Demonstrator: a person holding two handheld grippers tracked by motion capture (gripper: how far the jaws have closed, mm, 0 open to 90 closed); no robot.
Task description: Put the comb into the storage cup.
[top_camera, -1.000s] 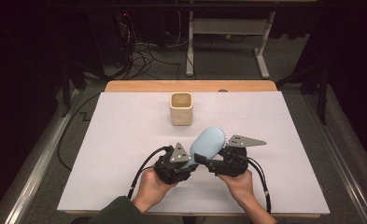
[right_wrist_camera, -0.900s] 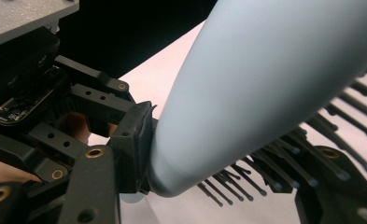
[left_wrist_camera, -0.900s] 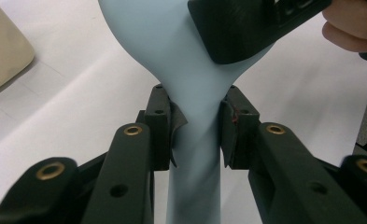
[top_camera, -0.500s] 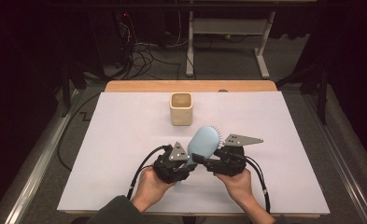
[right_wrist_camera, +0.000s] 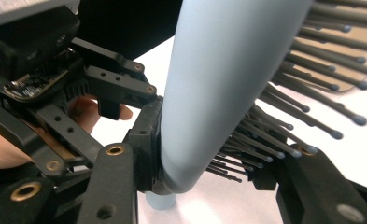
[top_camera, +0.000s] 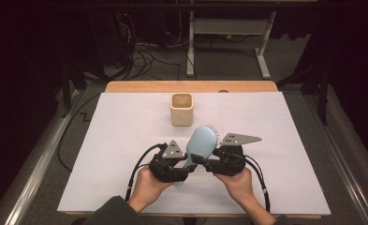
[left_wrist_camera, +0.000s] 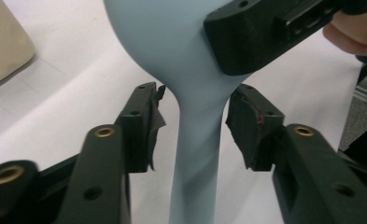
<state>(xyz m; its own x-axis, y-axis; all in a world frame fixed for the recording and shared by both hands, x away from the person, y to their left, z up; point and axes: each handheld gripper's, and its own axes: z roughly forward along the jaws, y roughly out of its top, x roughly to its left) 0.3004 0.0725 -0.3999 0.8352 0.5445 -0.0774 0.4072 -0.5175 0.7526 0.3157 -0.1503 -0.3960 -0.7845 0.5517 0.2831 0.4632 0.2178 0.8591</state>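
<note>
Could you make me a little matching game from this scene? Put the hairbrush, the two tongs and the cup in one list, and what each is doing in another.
Things:
1. left tongs
2. right tongs
3. hairbrush
4. cup

States:
A. stands alone farther back on the table
B. pale blue, held up between both hands
C. clamped on the brush head, one pad among the bristles
D. open around the brush handle, pads clear of it

Pairs: 1-D, 2-C, 3-B, 4-A

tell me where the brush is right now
In the high view the brush sits between both tools at the table's near middle, just in front of the cup.
</note>
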